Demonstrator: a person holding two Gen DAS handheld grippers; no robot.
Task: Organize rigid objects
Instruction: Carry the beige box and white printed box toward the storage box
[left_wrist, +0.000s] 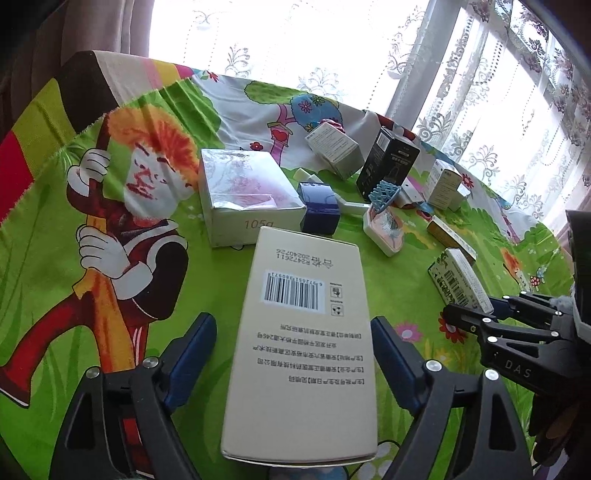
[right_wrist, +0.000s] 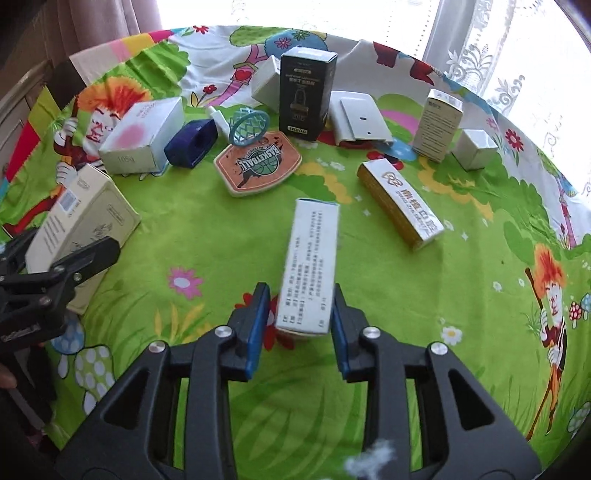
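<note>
A tall beige box (left_wrist: 303, 332) with a barcode stands on the green cartoon cloth (left_wrist: 207, 280) between the fingers of my left gripper (left_wrist: 291, 319). The jaws are open, and a gap shows on the box's left side. The right wrist view shows the same beige box (right_wrist: 81, 221) at the left, with my left gripper (right_wrist: 66, 240) around it. A narrow white box (right_wrist: 310, 266) with printed text lies between the fingers of my right gripper (right_wrist: 300, 286). Cloth shows between that box and the left pad (right_wrist: 258, 321), so this gripper is open too.
Further back on the cloth are a white box marked 105g (right_wrist: 142, 134), a blue block (right_wrist: 192, 142), a basketball hoop toy (right_wrist: 258, 166), a black box (right_wrist: 306, 92), a gold box (right_wrist: 400, 203) and several small white boxes. Lace curtains hang behind the table.
</note>
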